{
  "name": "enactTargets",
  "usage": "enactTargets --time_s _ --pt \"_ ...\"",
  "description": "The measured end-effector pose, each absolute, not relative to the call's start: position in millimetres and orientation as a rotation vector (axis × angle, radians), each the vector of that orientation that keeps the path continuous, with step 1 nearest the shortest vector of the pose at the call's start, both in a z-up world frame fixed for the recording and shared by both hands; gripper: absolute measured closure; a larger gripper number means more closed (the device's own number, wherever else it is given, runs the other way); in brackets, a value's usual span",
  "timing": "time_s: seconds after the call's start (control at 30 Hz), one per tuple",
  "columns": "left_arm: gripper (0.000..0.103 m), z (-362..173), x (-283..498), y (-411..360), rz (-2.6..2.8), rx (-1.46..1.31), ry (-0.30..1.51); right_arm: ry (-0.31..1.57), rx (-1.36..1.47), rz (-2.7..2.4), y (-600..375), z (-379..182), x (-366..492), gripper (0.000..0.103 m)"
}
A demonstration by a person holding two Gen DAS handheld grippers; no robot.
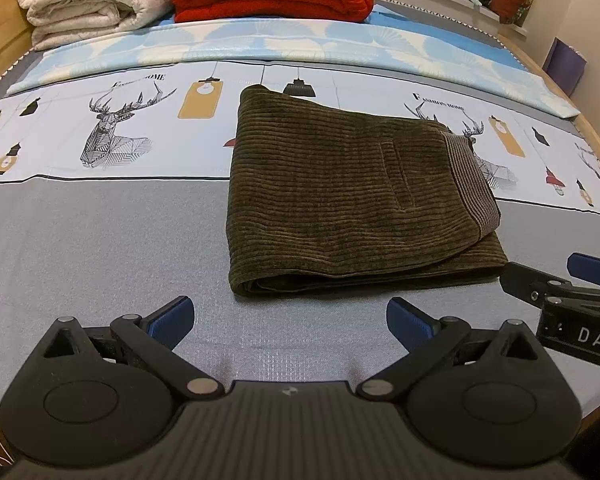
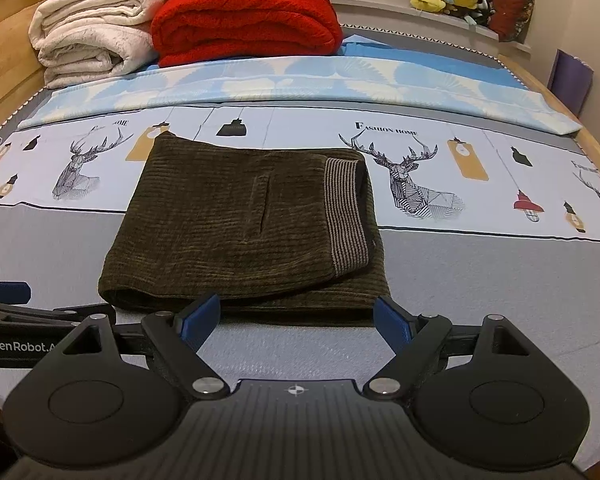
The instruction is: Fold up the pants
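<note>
Both grippers, left gripper [image 1: 290,320] and right gripper [image 2: 296,318], gape wide and empty; folded pants [image 2: 240,224] lie on the bed [image 1: 100,232] just beyond their fingertips, untouched.

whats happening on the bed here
A person is folding pants with a handheld gripper in each hand. The dark green corduroy pants lie folded into a compact stack on the bed sheet. The left gripper and the right gripper are both open and empty, just in front of the pants' near edge.
</note>
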State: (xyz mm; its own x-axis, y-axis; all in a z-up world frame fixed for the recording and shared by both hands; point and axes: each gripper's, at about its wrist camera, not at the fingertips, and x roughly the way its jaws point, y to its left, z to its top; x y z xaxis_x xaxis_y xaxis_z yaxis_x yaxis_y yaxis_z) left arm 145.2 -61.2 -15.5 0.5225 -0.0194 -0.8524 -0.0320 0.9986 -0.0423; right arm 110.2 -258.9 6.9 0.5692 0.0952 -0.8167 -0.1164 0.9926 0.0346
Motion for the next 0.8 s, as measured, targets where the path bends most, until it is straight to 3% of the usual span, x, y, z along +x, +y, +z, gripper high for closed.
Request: enactTargets --time_s 0.8 --pt "0.001 -13.8 144.0 -62.3 -0.008 -0.05 1.009 0.963 -0.028 0.127 -258.2 6.0 111.4 0.018"
